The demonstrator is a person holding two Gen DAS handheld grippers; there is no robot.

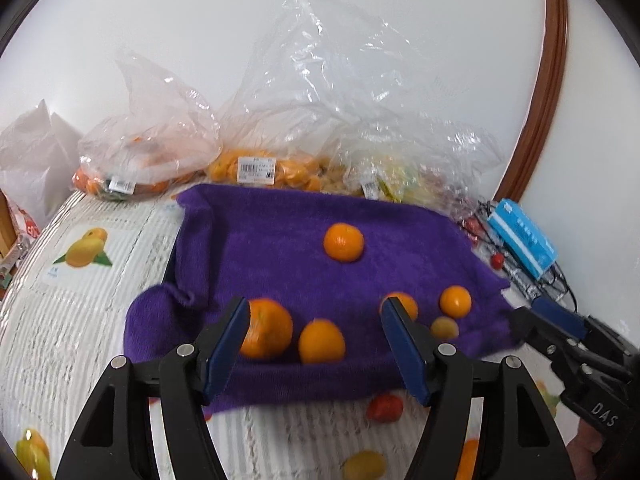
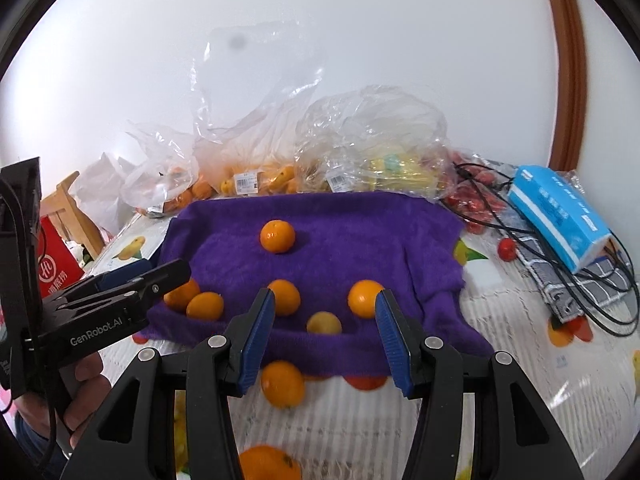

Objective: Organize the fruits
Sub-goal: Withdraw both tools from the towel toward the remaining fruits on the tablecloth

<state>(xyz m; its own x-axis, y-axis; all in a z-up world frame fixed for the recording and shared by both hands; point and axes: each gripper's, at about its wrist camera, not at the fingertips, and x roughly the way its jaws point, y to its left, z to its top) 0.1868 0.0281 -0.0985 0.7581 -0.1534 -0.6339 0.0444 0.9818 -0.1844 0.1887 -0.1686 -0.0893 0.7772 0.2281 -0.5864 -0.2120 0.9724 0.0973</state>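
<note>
A purple towel (image 1: 288, 248) (image 2: 352, 224) lies on the table with several oranges on it. One orange (image 1: 343, 242) (image 2: 278, 236) sits alone toward the back. Others lie near the towel's front edge, with a small yellow fruit (image 1: 444, 327) (image 2: 324, 322) among them. My left gripper (image 1: 315, 304) hovers open over the front edge, its left finger in front of a large orange (image 1: 268, 334); nothing is gripped. My right gripper (image 2: 325, 296) is open too, with nothing between its pads. An orange (image 2: 282, 384) lies on the tablecloth below it. Each gripper shows in the other's view, the right gripper (image 1: 548, 316) and the left gripper (image 2: 160, 276).
Clear plastic bags of fruit (image 1: 248, 168) (image 2: 256, 180) stand against the wall behind the towel. A blue tissue box (image 2: 560, 212), black cables (image 2: 580, 280) and red tomatoes (image 2: 472, 200) crowd the right side. A red fruit (image 1: 385, 408) lies before the towel. A red box (image 2: 56, 272) is at the left.
</note>
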